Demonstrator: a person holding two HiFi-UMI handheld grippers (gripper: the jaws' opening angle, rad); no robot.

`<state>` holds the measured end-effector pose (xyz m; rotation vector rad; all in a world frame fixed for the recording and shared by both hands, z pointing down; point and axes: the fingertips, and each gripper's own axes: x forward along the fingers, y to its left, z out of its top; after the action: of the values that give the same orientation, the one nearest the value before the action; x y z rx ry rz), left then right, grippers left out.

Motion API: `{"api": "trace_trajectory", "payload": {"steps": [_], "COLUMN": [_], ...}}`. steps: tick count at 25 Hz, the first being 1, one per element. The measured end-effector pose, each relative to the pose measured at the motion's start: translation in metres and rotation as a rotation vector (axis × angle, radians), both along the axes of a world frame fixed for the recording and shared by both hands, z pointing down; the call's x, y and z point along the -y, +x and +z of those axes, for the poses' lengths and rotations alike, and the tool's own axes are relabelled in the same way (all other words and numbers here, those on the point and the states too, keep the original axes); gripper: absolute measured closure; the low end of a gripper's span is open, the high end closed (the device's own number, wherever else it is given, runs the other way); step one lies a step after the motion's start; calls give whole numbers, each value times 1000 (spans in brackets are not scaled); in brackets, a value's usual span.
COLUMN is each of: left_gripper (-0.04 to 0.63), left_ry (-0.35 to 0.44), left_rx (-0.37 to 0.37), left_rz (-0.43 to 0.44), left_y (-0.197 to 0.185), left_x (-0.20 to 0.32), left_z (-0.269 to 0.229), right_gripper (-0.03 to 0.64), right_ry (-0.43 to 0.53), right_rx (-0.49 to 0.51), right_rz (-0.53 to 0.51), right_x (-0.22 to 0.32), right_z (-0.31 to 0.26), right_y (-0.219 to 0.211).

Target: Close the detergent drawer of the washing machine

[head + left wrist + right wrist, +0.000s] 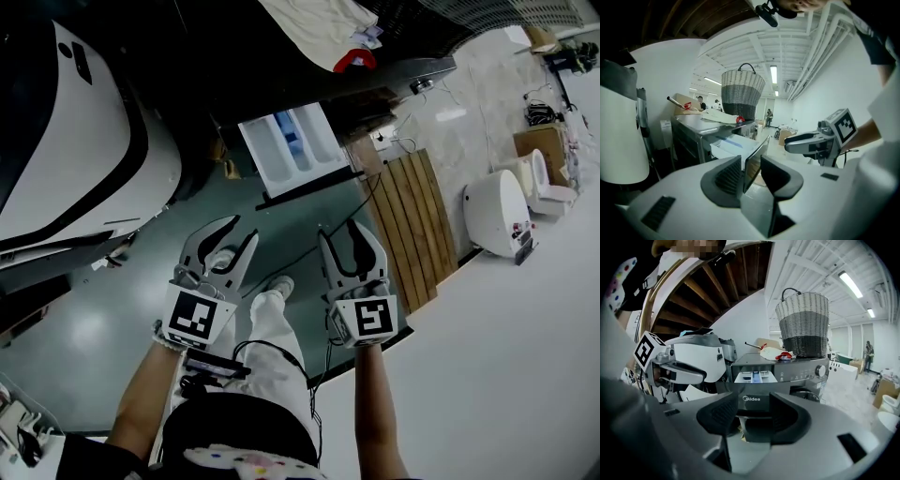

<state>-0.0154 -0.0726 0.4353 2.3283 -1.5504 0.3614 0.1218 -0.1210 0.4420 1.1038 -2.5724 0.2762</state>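
Observation:
The washing machine (pixel 801 365) stands ahead, dark grey, with its white detergent drawer (pixel 292 146) pulled out towards me. In the right gripper view the drawer (pixel 755 377) shows its blue compartment, and its grey front panel sits just beyond the jaws. My left gripper (pixel 239 231) and right gripper (pixel 342 231) hang side by side short of the drawer, above the floor. Both are open, with nothing between their fingers. In the left gripper view the drawer (pixel 735 146) lies ahead to the left of my left gripper (pixel 751 165), and the right gripper (pixel 813 142) is at the right.
A wicker basket (pixel 803 324), a pale cloth (pixel 319 28) and a red item (pixel 354 62) rest on the machine's top. A large white appliance (pixel 84 141) stands to the left. A wooden slatted board (pixel 412 225) and white toilets (pixel 502 211) lie to the right.

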Motion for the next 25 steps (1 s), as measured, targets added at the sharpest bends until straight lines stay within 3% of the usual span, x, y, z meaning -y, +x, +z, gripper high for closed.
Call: {"api": "trace_trajectory", "payload": {"steps": [25], "left_gripper": [477], "left_ry": [-76], "left_rx": [30], "left_rz": [-163], "left_y": [0], "left_x": [19], "left_z": [70], "right_gripper": [373], "right_ry": [-27], "right_rx": [-30], "right_rz": [-36], "right_x": [69], "right_z": [79], "right_y": [10]}}
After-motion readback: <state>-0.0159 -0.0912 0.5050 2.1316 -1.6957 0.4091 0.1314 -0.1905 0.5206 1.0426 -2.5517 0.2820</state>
